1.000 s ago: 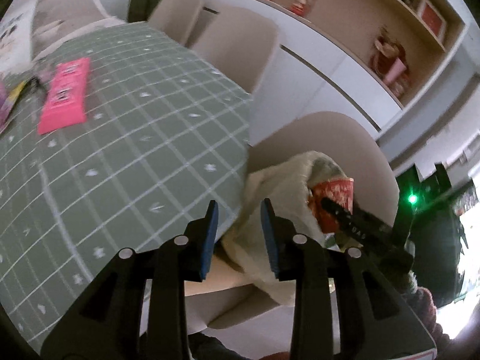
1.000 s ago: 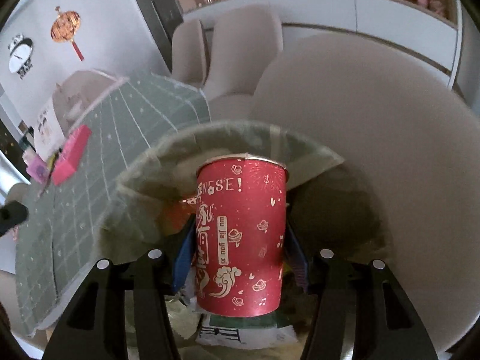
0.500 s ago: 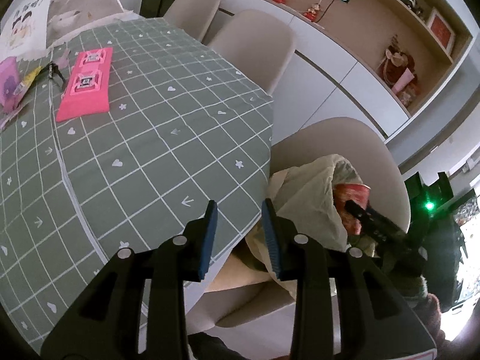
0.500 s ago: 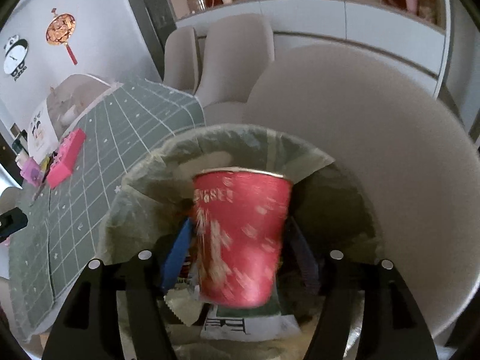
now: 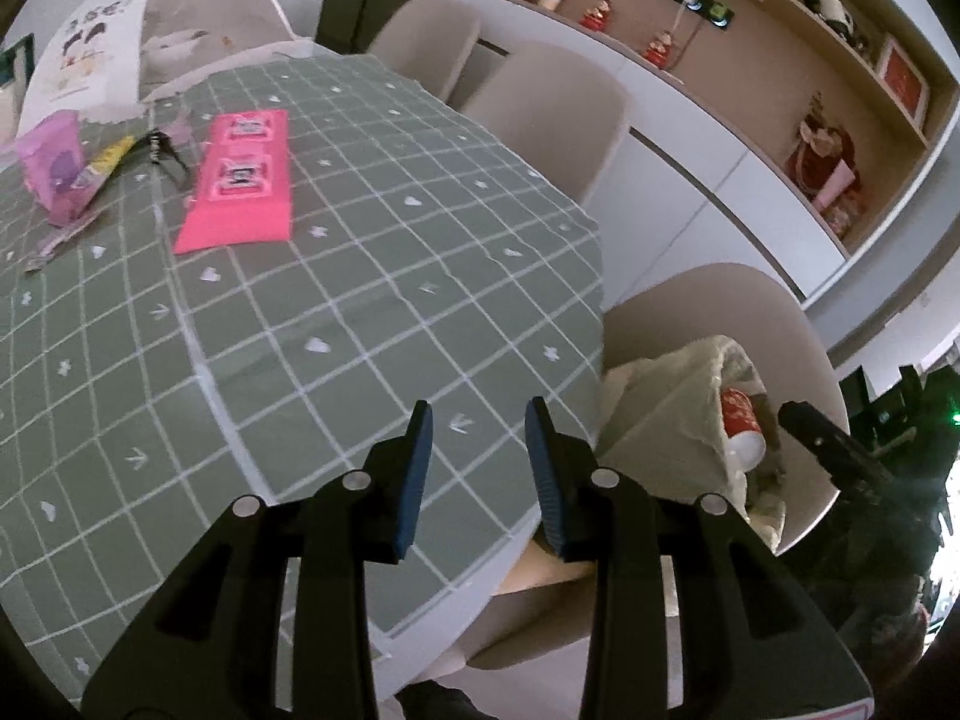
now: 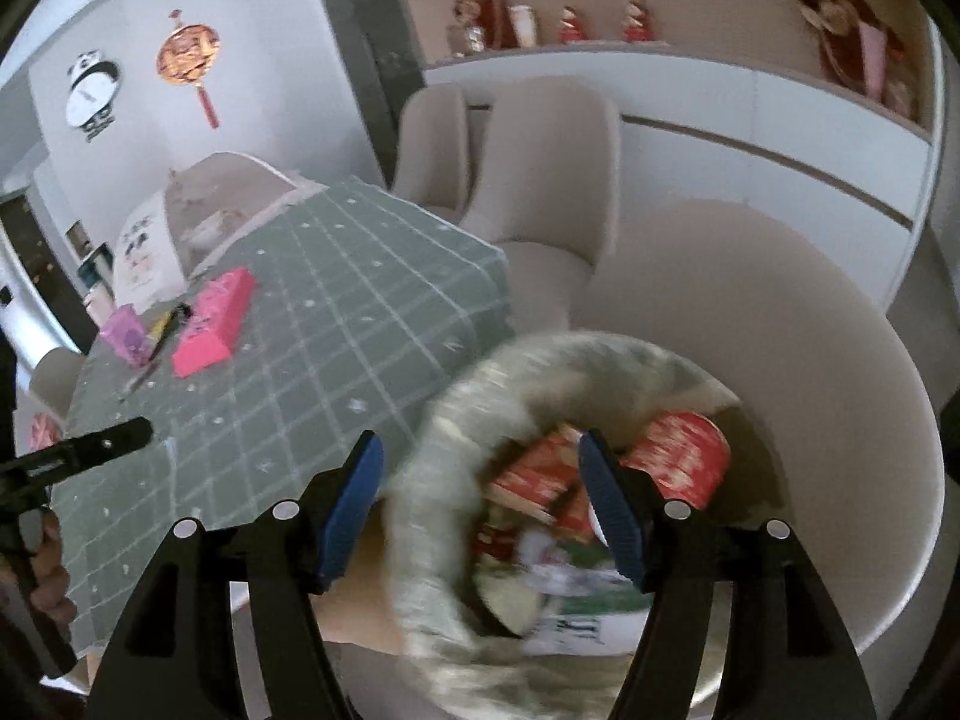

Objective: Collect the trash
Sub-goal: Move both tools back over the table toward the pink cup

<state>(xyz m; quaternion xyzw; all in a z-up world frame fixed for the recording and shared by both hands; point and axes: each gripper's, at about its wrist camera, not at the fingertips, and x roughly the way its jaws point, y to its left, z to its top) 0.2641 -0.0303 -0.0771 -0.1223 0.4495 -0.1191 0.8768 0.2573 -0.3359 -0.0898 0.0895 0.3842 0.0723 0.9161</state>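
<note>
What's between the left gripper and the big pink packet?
Only bare checked tablecloth lies between the left gripper and the pink packet, seen in the left wrist view.

Beige chairs (image 5: 543,114) ring a green-checked table (image 5: 360,276) before white cabinets (image 5: 708,192).

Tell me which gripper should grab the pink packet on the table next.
Left. The left gripper is open and empty over the table, facing the pink packet. The right gripper hangs over the trash bag on the chair.
</note>
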